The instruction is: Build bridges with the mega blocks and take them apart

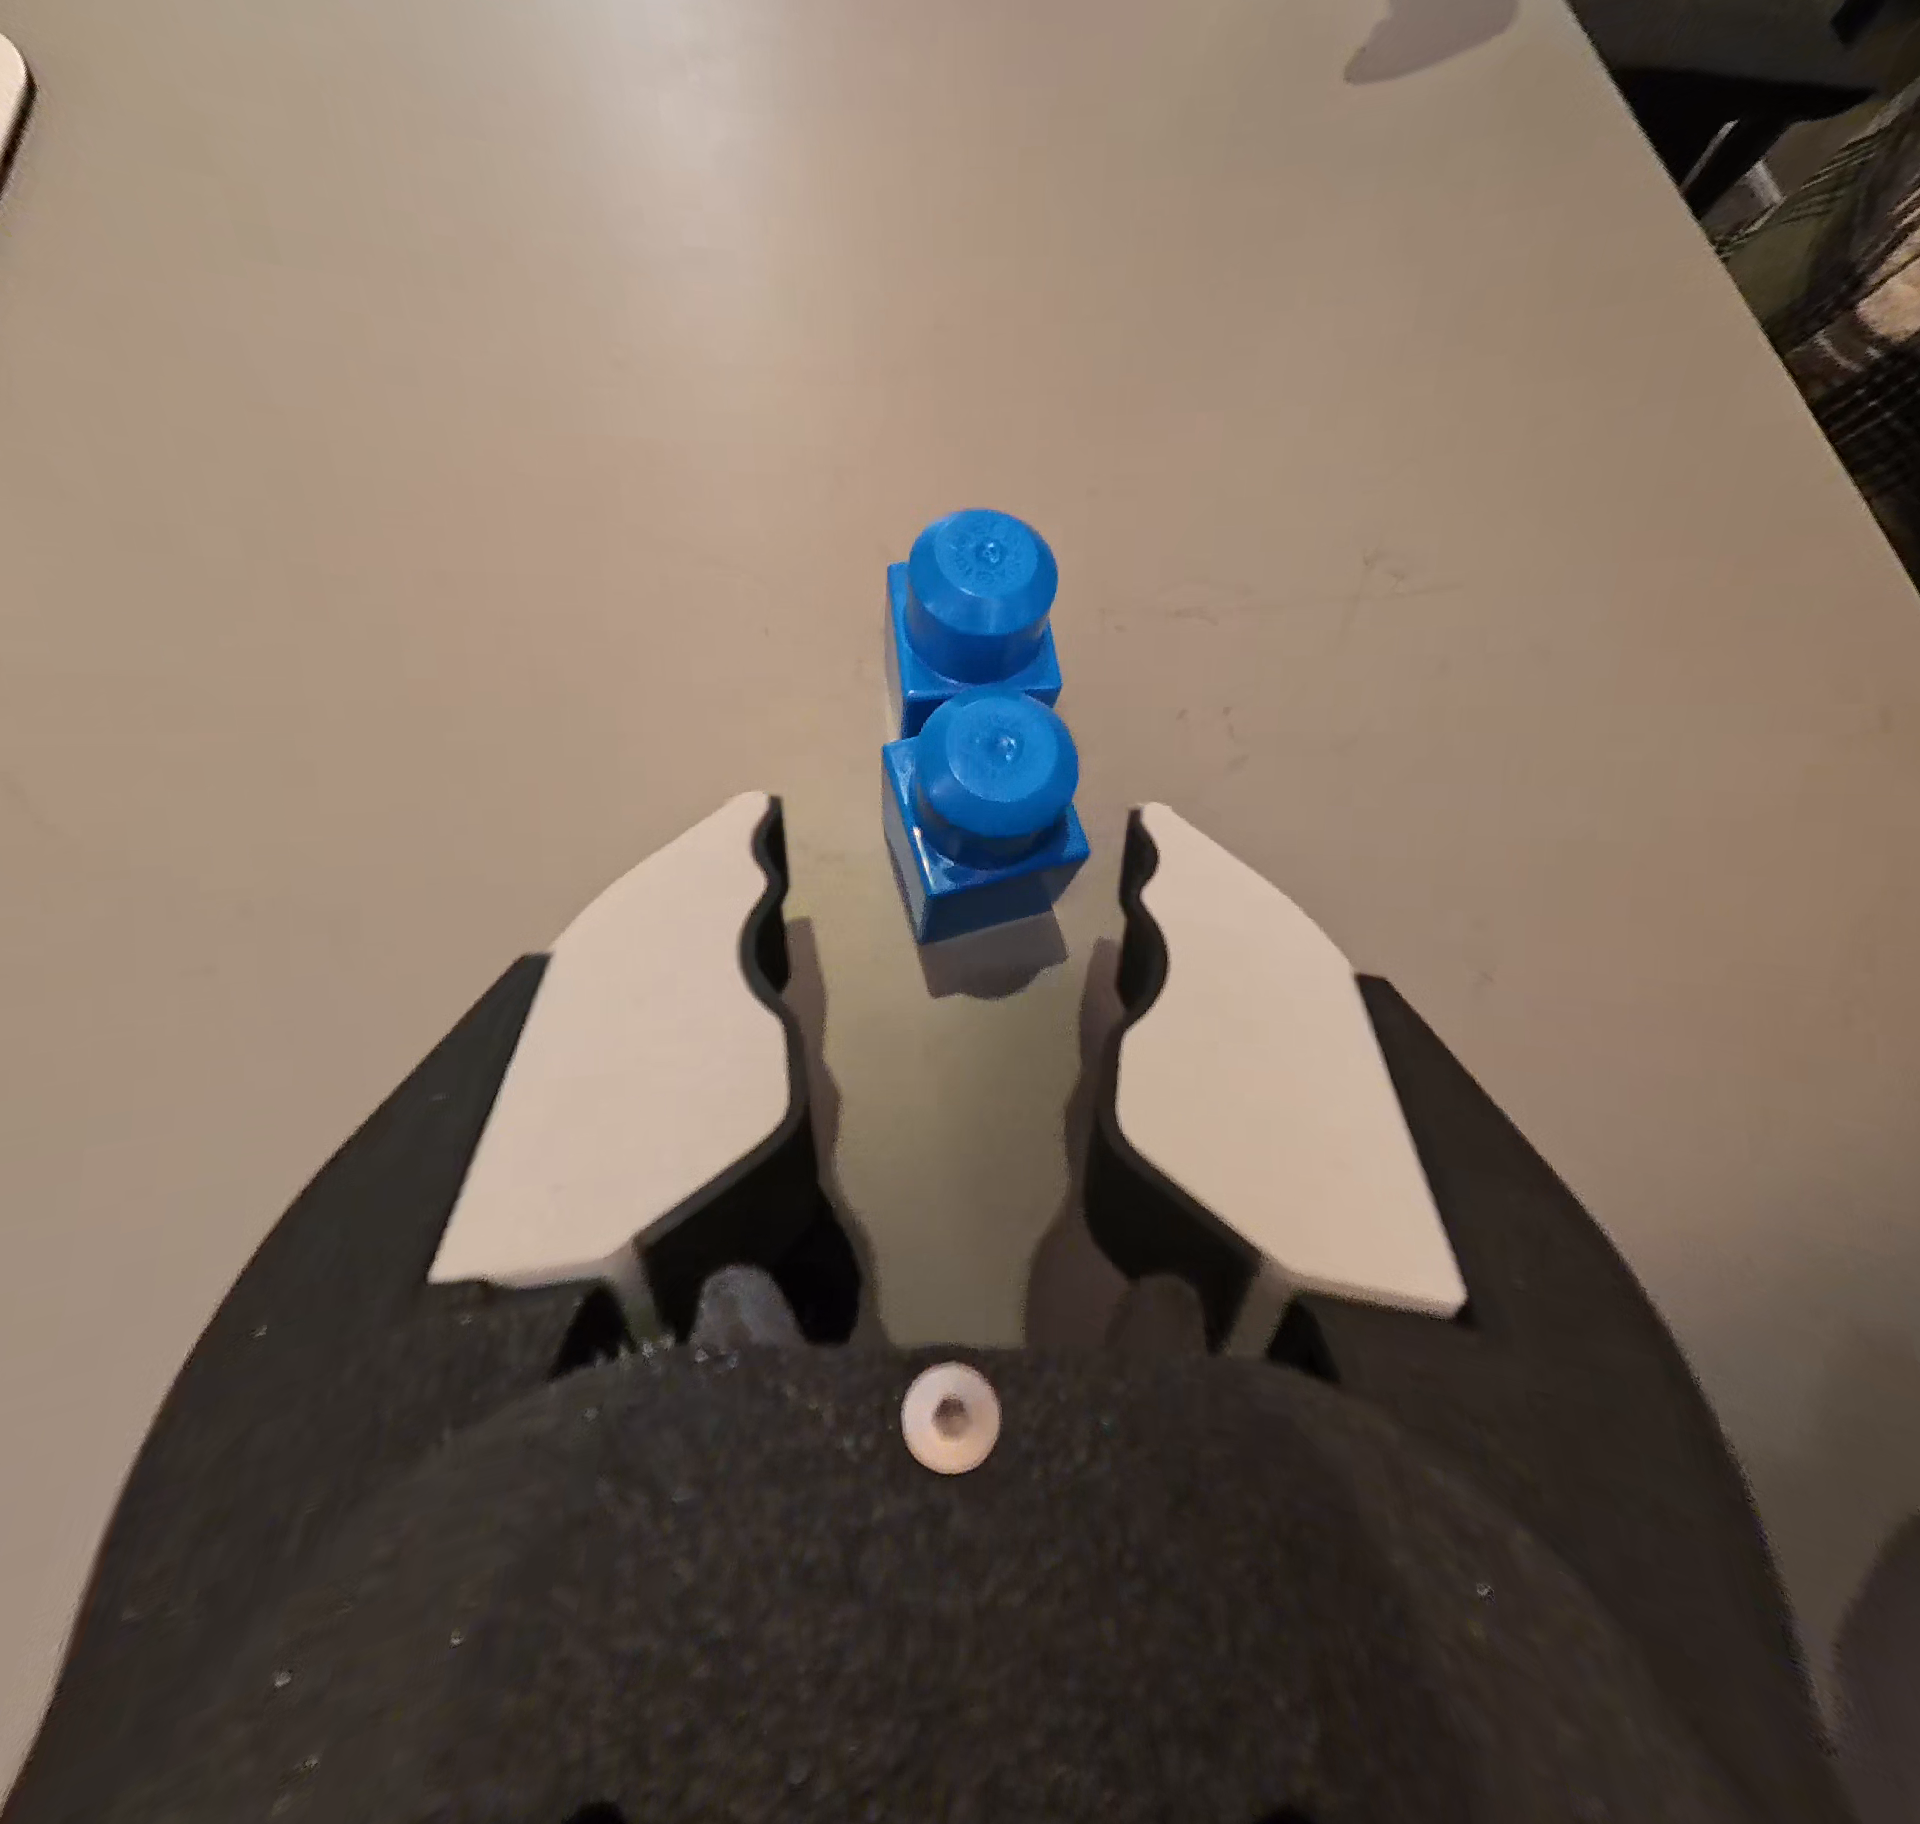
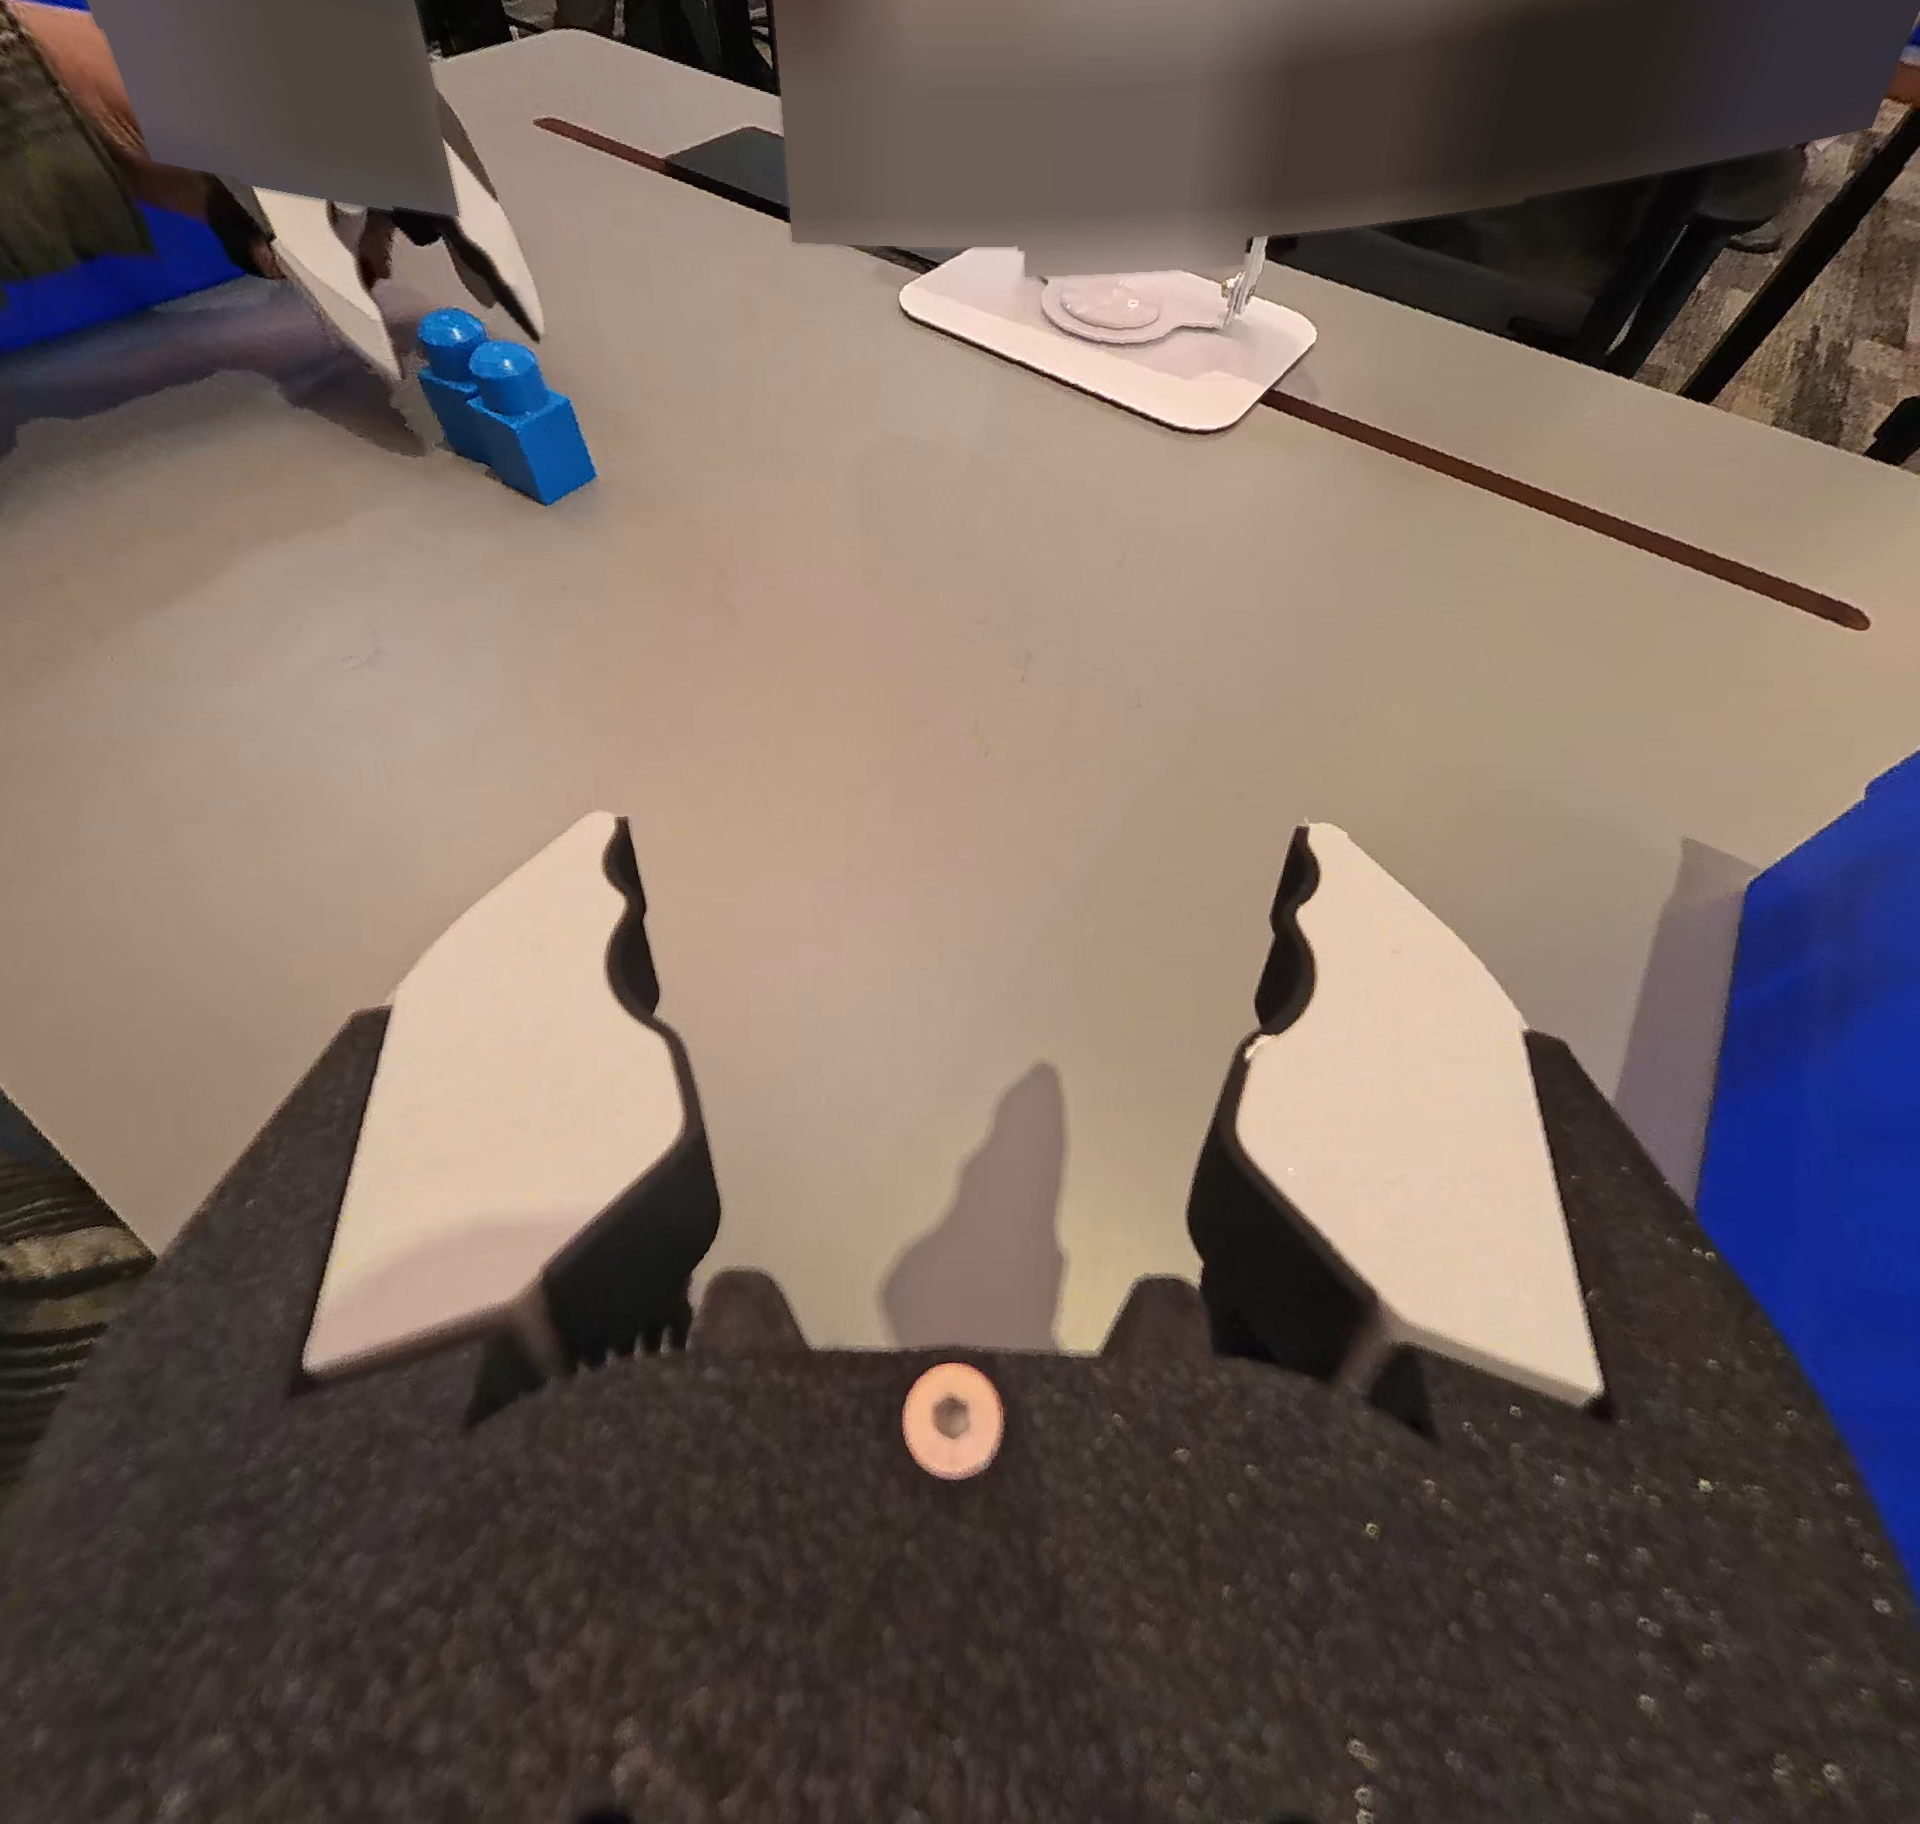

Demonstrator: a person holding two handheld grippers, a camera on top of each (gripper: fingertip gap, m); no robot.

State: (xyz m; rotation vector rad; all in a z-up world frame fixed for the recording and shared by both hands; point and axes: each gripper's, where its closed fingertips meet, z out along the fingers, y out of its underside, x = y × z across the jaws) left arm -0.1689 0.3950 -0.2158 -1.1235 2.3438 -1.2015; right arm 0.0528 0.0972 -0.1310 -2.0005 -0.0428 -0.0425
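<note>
While both tongs gape empty, two blue blocks [image 1: 971,735] sit touching at frame centre on the surface [image 1: 416,527]; left tongs [image 1: 956,818] should straddle the nearer block squarely before closing; right tongs [image 2: 961,824] wait.

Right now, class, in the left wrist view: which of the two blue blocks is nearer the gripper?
The lower block, between the open left gripper's fingertips. The other block touches it on the far side.
</note>
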